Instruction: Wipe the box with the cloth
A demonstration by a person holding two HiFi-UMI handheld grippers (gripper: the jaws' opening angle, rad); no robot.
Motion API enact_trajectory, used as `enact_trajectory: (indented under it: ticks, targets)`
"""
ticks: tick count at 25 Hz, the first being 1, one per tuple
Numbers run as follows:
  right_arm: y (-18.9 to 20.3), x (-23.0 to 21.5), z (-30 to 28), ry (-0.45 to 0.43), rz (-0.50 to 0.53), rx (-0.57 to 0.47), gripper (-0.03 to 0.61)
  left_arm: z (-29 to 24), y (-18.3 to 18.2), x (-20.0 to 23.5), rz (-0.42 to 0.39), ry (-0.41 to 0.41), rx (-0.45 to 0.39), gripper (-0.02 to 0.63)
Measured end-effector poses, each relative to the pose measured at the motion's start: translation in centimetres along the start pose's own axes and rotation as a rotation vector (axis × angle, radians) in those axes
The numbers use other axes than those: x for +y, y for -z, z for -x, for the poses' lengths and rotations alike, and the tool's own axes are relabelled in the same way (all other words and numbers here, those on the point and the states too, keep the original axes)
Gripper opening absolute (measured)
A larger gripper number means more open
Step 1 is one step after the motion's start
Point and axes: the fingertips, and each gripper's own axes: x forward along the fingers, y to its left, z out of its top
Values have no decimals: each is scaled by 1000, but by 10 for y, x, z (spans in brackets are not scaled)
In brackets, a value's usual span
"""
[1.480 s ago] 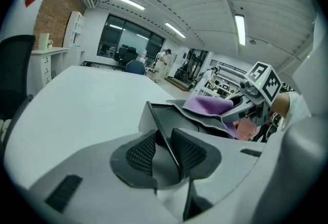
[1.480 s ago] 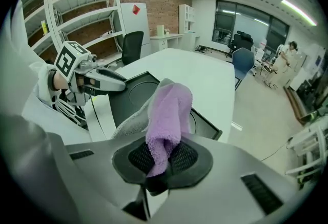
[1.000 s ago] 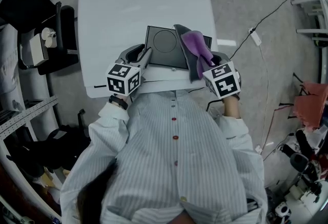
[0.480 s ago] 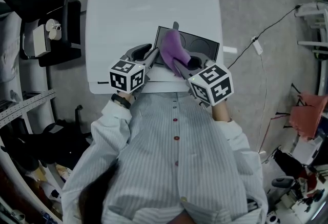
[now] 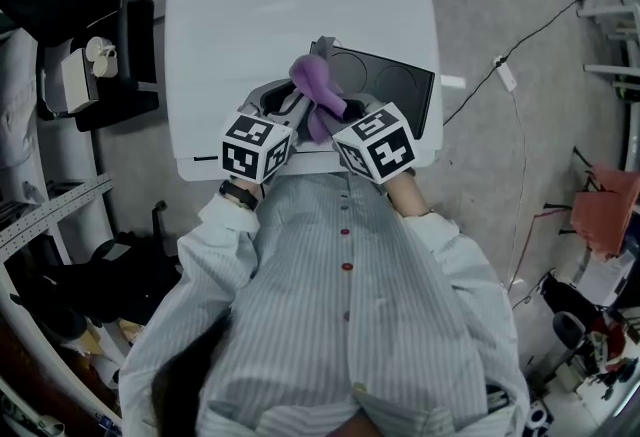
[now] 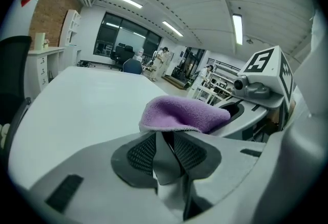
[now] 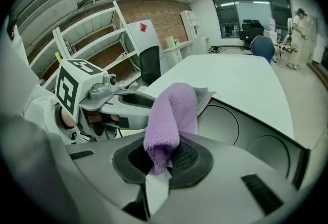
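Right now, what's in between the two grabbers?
The purple cloth, pinched in the right gripper, sits between it and the left gripper, at the box's edge. The head view shows this best.

The right gripper pinches the purple cloth, which rises over the dark box.
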Motion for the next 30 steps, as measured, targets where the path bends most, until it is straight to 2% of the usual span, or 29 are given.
enact_trajectory:
  ticks: [3, 12, 20, 30]
  targets:
    - [3, -2, 1, 9, 6, 12, 44, 0, 1, -2, -22, 6, 2, 92]
    - [23, -28, 23, 107, -7, 36, 44, -3, 1, -2, -74, 11, 35, 92]
    - [52, -62, 60, 203, -53, 62, 44, -6, 0, -3, -75, 15, 43, 92]
    - [92, -94, 109, 328, -49, 138, 44, -6, -1, -6, -73, 1, 41, 92]
